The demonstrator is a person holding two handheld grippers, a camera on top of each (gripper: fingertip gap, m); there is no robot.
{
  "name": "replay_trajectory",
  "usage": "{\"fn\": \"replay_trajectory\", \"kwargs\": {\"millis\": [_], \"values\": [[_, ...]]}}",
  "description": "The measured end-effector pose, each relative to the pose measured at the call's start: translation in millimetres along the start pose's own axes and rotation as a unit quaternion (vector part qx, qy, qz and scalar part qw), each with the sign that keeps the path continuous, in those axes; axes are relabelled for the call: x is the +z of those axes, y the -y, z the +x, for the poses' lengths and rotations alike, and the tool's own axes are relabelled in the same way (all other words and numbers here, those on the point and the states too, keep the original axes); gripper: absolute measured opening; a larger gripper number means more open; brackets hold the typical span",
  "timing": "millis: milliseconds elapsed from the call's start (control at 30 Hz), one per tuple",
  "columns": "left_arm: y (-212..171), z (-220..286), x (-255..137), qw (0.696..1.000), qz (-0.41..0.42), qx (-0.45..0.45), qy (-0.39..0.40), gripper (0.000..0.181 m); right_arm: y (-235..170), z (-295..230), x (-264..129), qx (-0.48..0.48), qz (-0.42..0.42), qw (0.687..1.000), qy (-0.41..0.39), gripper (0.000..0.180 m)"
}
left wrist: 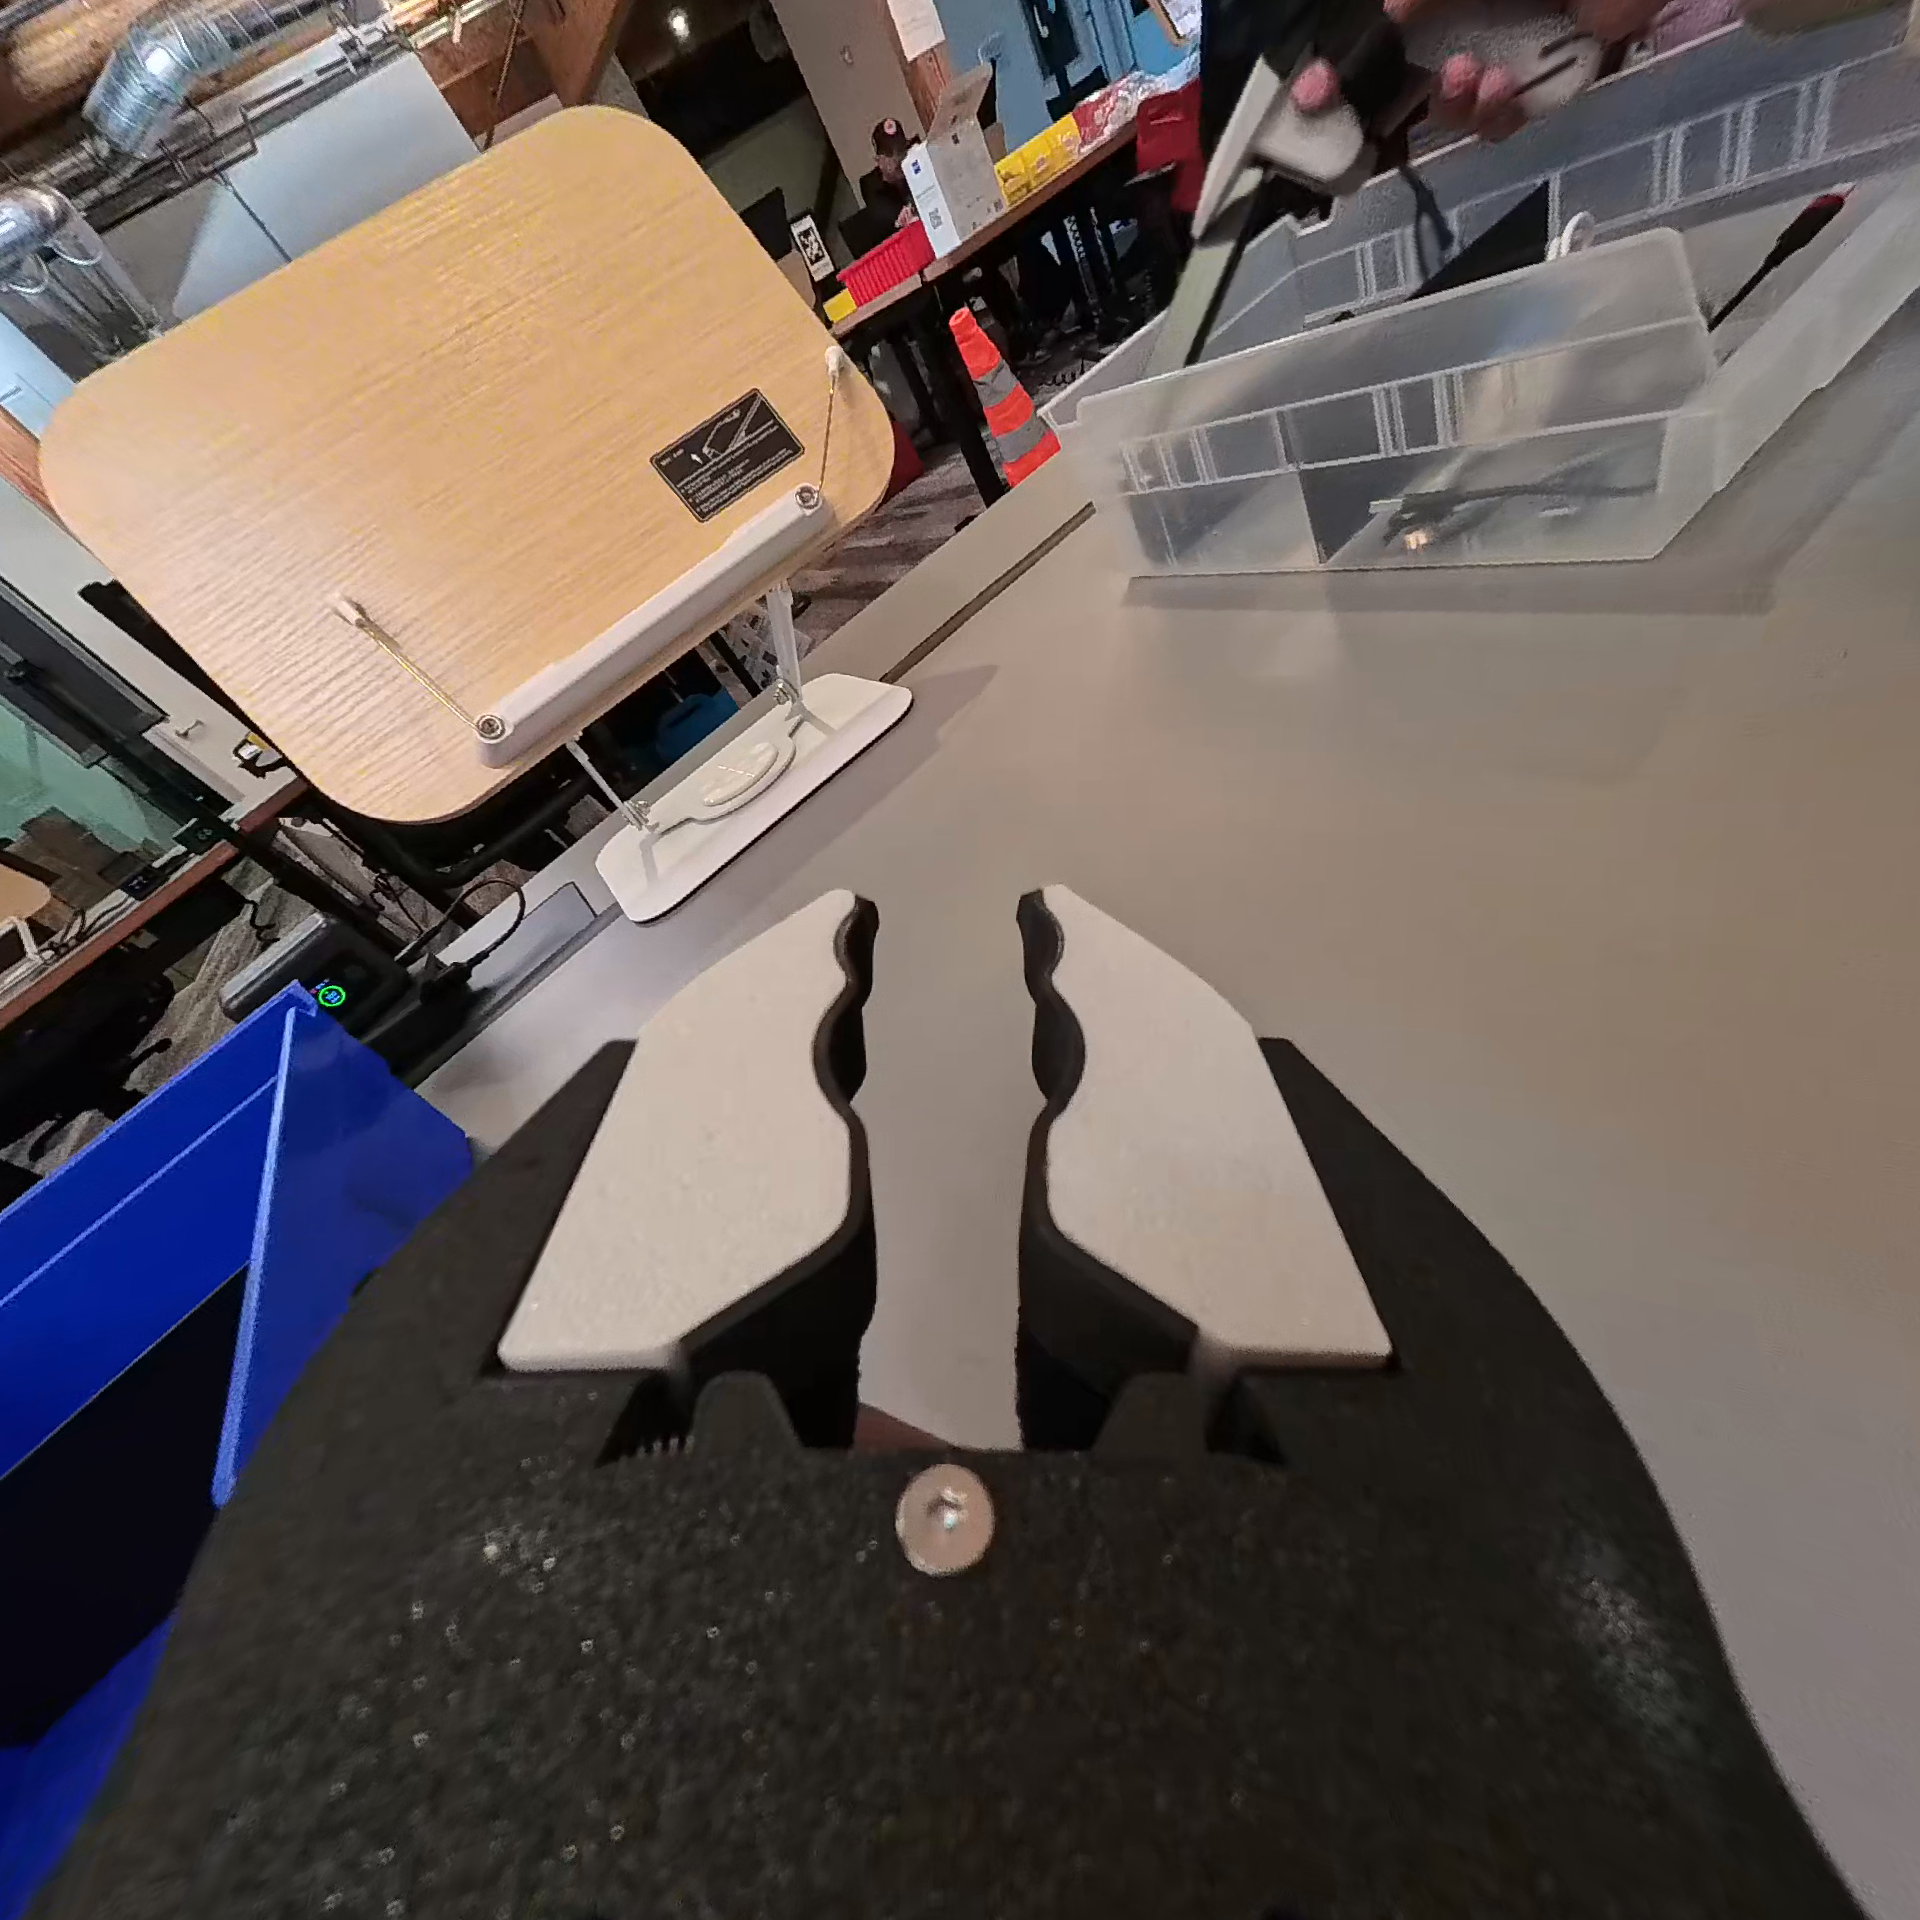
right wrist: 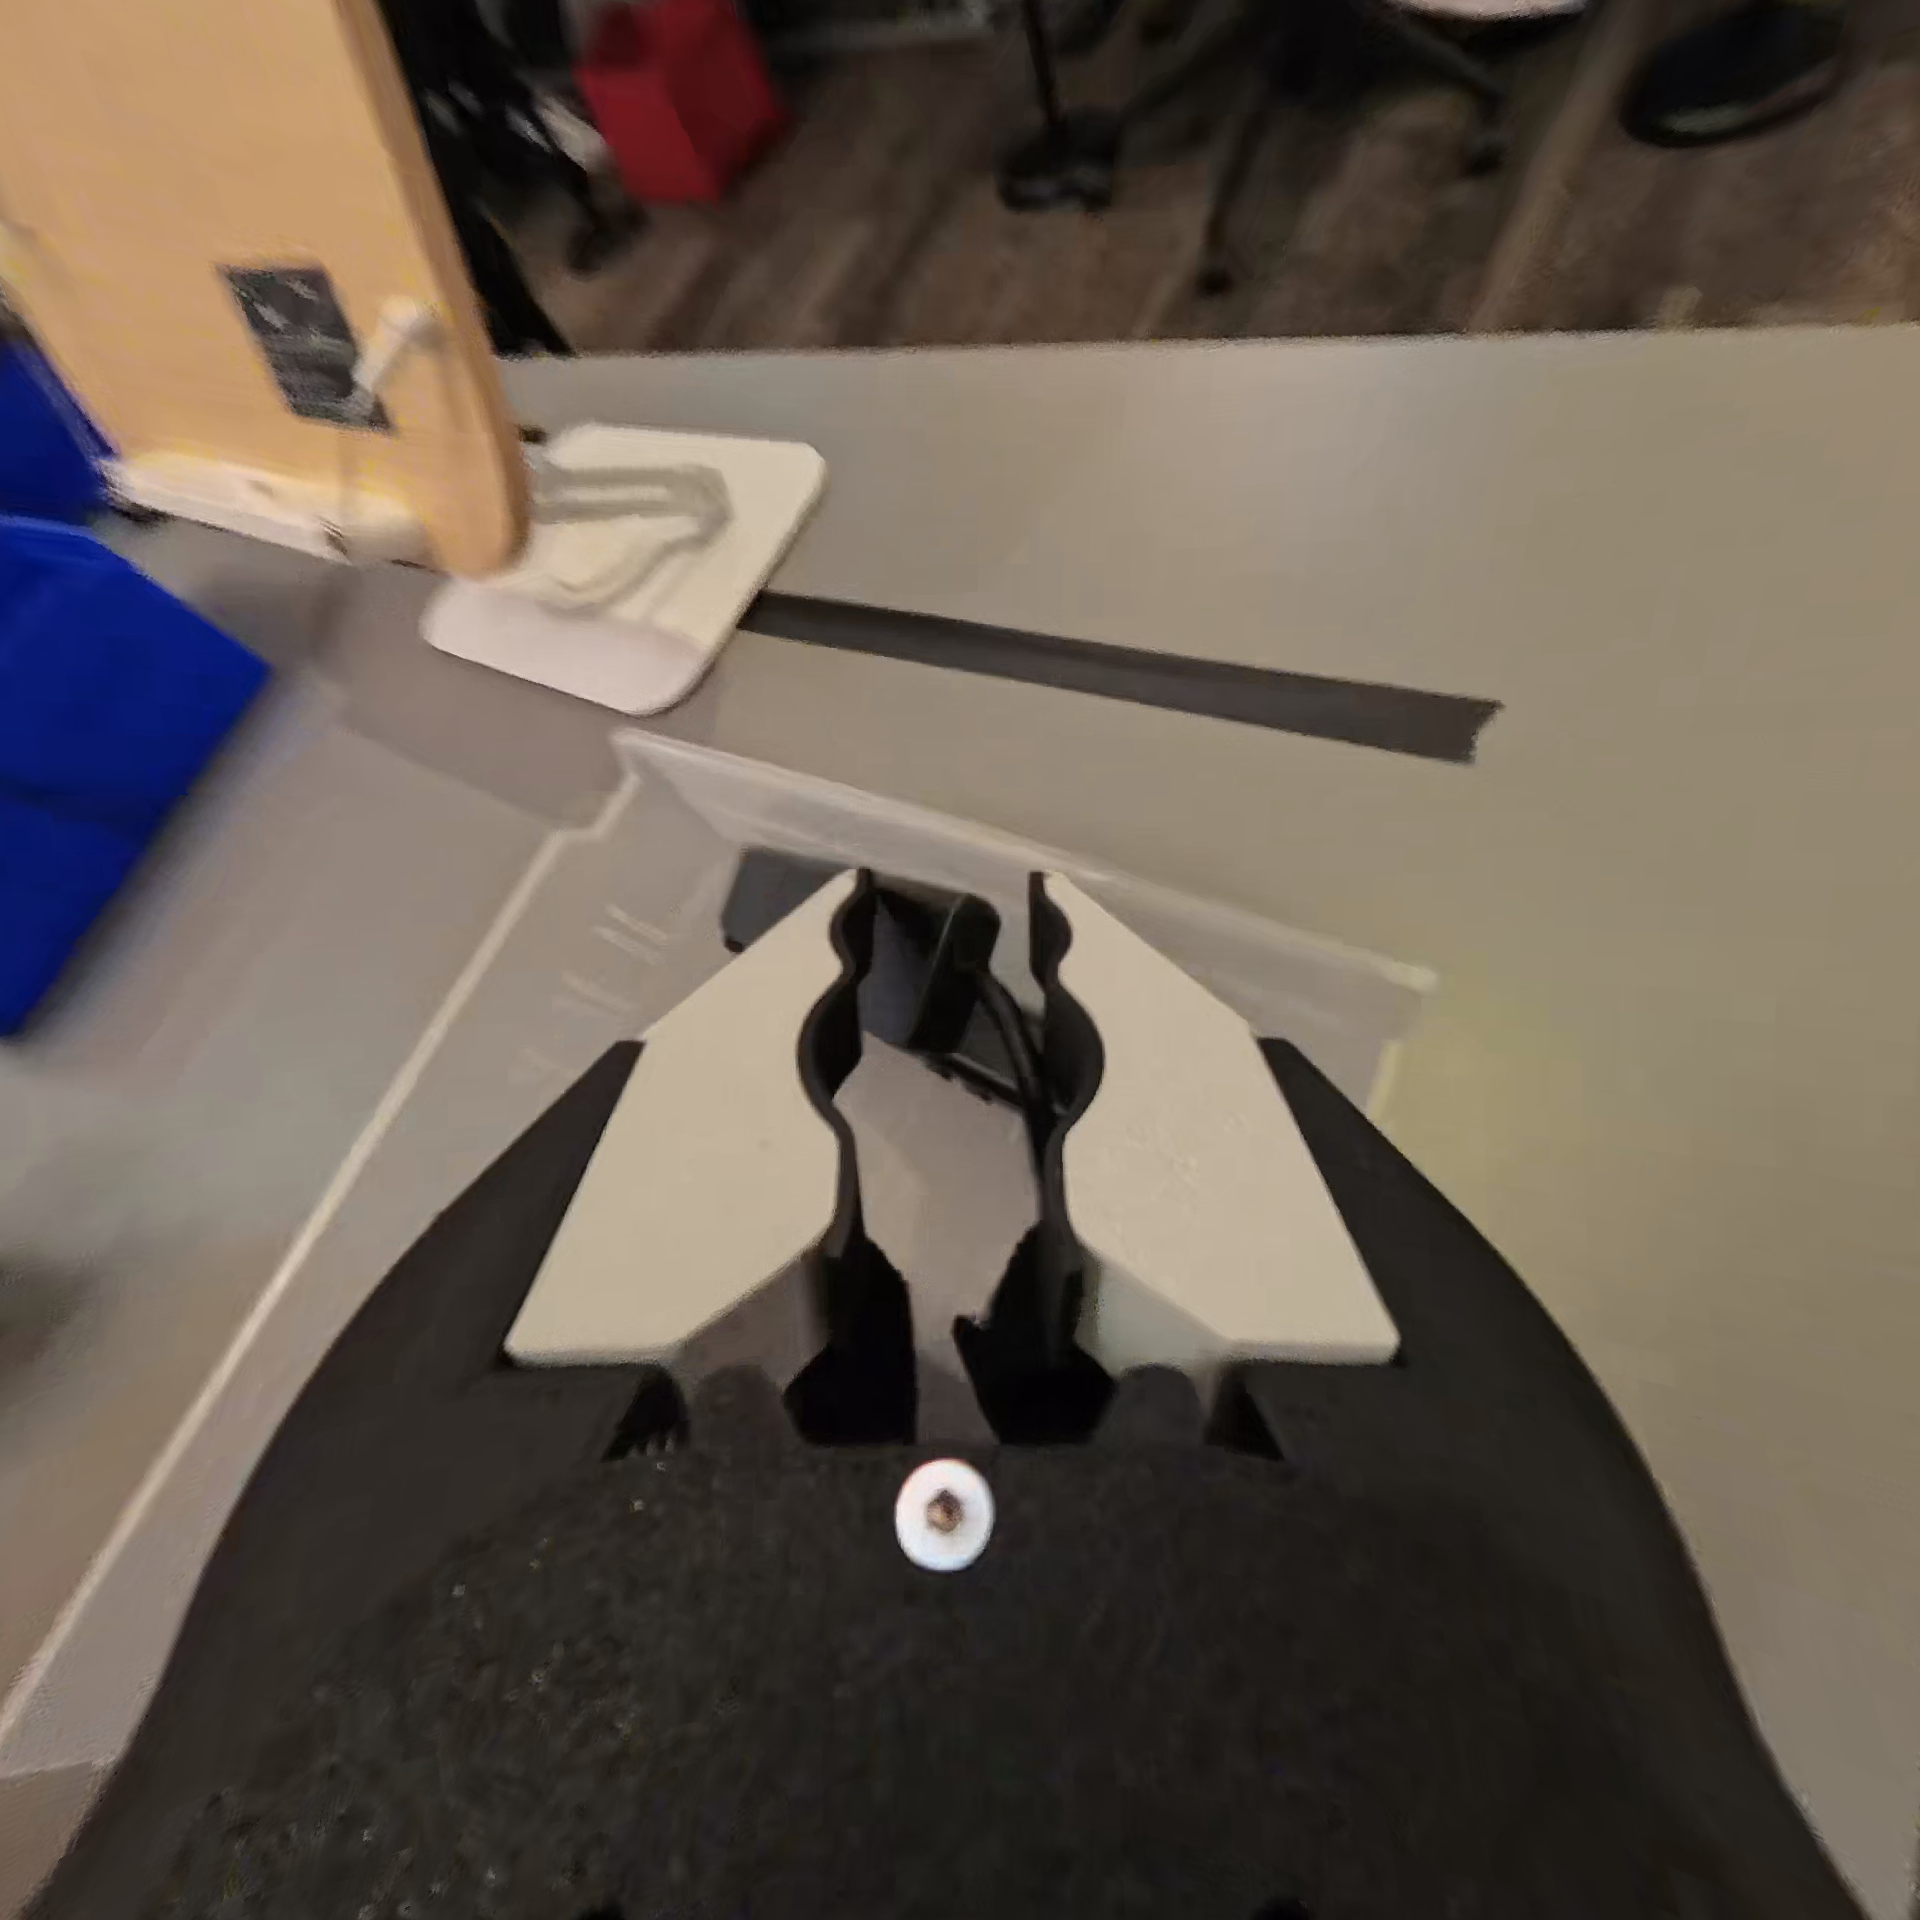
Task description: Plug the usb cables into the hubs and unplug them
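Right hand-held gripper (right wrist: 945, 914), parted and empty, poised directly above dark hub and cable (right wrist: 935, 987) lying in clear tray (right wrist: 1039, 831) on bench (right wrist: 1558, 540); left hand-held gripper (left wrist: 945, 935), parted, empty, well apart.

Right claw (right wrist: 945, 914) gapes above the clear bin (right wrist: 1039, 862) — dark hub (right wrist: 925, 987), perhaps, between its fingers.

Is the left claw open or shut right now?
Open. The left claw shows bare grey table between its fingertips, and nothing sits between them.
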State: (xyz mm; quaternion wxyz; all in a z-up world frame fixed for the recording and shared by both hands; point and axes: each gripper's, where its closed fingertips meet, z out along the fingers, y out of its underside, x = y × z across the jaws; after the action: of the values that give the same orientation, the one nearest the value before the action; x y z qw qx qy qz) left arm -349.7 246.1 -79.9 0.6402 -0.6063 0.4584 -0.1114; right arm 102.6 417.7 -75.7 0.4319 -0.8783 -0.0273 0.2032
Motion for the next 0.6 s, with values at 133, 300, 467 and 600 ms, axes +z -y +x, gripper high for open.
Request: {"fn": "replay_trajectory", "kwargs": {"millis": [133,300,467,600], "values": [[-6,-1,2,1.000,-0.015,-0.027,-0.004,0.027,-7,17,-13,-0.042,-0.032,0.994,-0.098,0.054],[-13,-4,-1,0.981,-0.031,-0.187,-0.046,0.028,12,-17,-54,-0.106,0.019,0.985,-0.134,0.061],[-12,-41,-47,0.961,-0.020,-0.277,0.016,0.028,-23,-111,-108,-0.182,0.149,0.963,-0.133,0.060],[-30,-79,-100,0.957,-0.043,-0.266,0.108,0.028,-103,-146,-132,-0.169,0.202,0.944,-0.198,0.046]]}}
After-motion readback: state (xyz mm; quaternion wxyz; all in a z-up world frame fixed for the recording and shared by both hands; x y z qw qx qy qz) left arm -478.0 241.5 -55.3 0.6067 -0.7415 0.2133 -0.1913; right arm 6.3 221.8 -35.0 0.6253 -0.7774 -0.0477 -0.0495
